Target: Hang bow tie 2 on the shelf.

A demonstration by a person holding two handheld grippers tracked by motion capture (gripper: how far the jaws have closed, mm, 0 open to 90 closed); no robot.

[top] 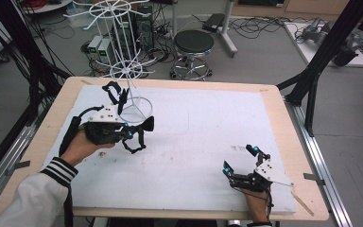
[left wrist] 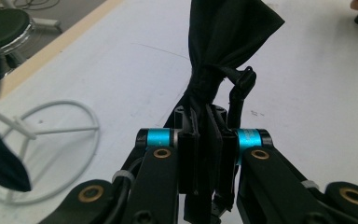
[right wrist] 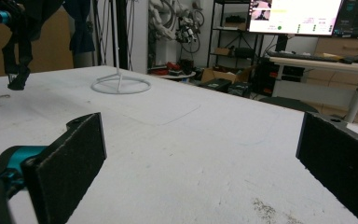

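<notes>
Right gripper [top: 240, 160] just sits wide open and empty near the table's front edge. Left gripper [top: 133, 133] is clamped on a black strappy cloth [top: 142, 130] beside the white rack [top: 133, 75]. Lift higher so a strap clears a hook.

Item count, high view:
- Grippers: 2. Left gripper [top: 131, 134] at 9 o'clock, right gripper [top: 240, 161] at 5 o'clock.
- Black cloth items w/ straps: 2. One cloth piece [top: 142, 130] in left gripper's jaws; 2nd, the hung piece [top: 116, 94], on the rack at 10 o'clock.
- White wire rack [top: 127, 56]: 1, w/ 1 ring base.
- Table [top: 274, 101]: 1, w/ 1 white mat [top: 208, 123].
- Stool [top: 194, 45] on floor at 12 o'clock: 1.
</notes>
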